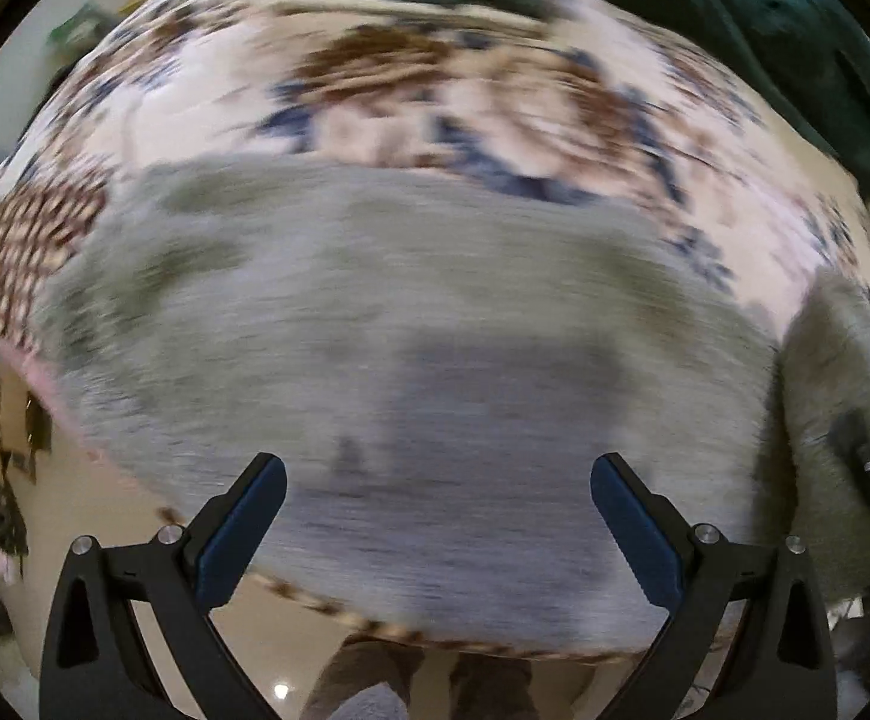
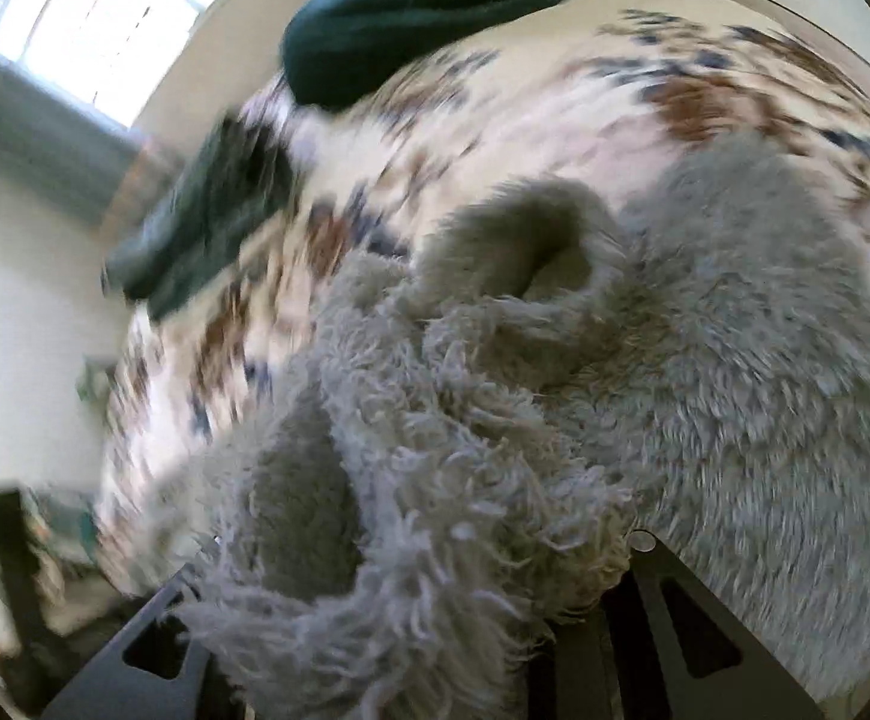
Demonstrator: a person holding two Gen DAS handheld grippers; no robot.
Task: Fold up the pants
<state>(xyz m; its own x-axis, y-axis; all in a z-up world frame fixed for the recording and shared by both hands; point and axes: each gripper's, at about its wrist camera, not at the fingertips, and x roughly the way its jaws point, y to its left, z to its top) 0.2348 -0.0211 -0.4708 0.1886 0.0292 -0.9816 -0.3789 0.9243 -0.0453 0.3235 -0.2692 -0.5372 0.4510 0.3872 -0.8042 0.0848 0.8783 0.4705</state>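
We stand over a bed [image 1: 183,120] with a floral patterned cover, a dark green blanket [image 1: 765,30] heaped at its far side. Below our left gripper [image 1: 438,480], whose jaws stand wide with nothing between them, the grey fluffy pants [image 1: 411,312] lie spread on the bed. Our right gripper [image 2: 435,630] is buried in bunched shaggy fabric of the pants, its jaws narrow and pinching a fold directly in front of its camera.
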